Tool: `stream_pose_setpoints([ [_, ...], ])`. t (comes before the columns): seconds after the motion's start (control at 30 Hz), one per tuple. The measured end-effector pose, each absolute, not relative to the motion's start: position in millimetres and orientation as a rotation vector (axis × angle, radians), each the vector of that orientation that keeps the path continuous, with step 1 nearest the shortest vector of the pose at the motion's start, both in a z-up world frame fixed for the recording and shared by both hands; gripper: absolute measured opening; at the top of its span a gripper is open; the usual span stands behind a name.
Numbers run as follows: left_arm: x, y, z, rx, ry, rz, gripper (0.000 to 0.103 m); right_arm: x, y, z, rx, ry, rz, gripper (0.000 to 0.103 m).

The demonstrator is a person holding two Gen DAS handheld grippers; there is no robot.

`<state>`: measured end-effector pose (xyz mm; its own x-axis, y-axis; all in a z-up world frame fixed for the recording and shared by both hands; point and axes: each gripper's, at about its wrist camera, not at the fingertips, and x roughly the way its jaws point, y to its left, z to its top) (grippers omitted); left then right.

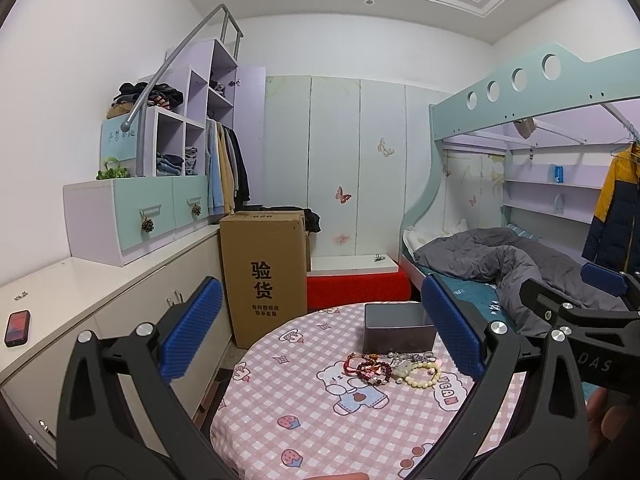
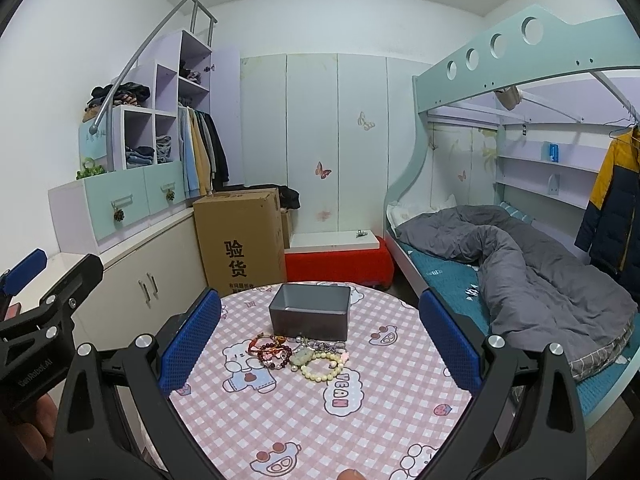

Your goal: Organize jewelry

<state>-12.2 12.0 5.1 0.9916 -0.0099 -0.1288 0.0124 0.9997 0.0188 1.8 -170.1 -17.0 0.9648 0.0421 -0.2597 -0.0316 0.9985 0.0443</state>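
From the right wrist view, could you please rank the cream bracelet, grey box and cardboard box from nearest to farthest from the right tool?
1. Cream bracelet, on the tablecloth, nearest.
2. Grey box, just behind the jewelry.
3. Cardboard box, on the floor beyond the table, left.

The left gripper (image 1: 320,330) hides the grey box's (image 1: 394,330) right end.

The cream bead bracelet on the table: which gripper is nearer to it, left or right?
Right, though only slightly. The cream bead bracelet lies centred ahead of the open right gripper; for the left gripper, it lies ahead and off to its right.
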Motion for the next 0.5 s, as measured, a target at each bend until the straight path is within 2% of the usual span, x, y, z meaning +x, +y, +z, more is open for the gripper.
stream_pose_setpoints([
  [0.27, -1, 8, -1, 0.012, 0.155, -0.003, 0.098, 9, -172, -19, 0.041, 0.272, 0.047, 0.095],
  [0.5, 42, 7, -31, 0.015, 0.284, 0.014, 0.098, 38, -178, -38, 0.045, 0.339, 0.052, 0.095],
])
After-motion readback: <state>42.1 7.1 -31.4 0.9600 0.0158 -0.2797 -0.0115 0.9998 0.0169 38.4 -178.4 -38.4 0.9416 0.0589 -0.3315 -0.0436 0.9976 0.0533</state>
